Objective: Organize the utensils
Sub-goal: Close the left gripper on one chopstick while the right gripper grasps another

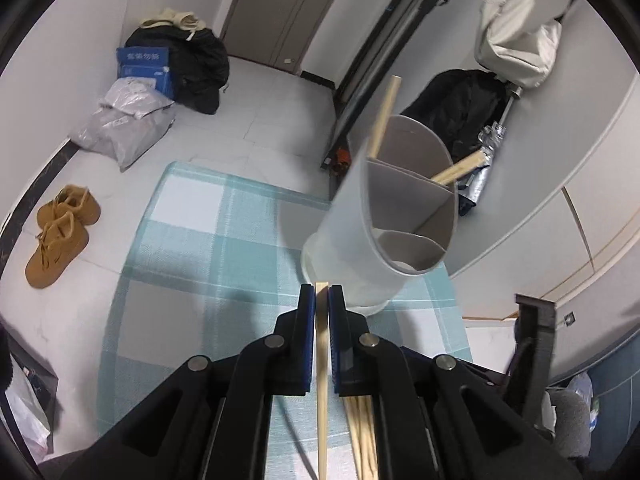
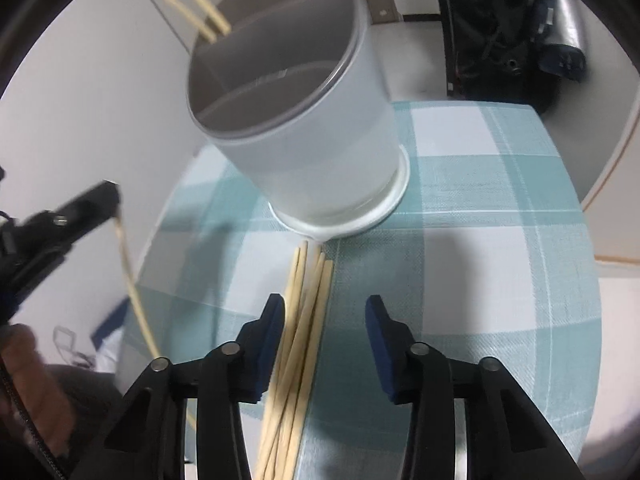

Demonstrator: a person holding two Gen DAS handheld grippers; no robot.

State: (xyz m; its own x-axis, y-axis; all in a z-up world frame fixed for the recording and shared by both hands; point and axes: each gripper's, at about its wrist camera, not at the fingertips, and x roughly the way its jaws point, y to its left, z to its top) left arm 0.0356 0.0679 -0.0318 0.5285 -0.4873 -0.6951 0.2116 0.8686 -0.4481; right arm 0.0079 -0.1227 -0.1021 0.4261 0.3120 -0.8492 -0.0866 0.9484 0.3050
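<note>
The right tool (image 2: 325, 316) hung open over the chopsticks (image 2: 298, 344) — lengthwise between its jaws — while the left tool (image 1: 322, 300) gripped one chopstick (image 1: 321, 380).

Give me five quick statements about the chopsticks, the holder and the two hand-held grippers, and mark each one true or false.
1. The left hand-held gripper is shut on a single chopstick. True.
2. The round holder lies tipped over on the checked cloth. False: it stands on its base.
3. Some chopsticks already stand in the holder. True.
4. The right hand-held gripper is clamped on the loose chopstick pile. False: its pads stand apart over the pile.
5. The holder has no dividers. False: walls split it into compartments.
</note>
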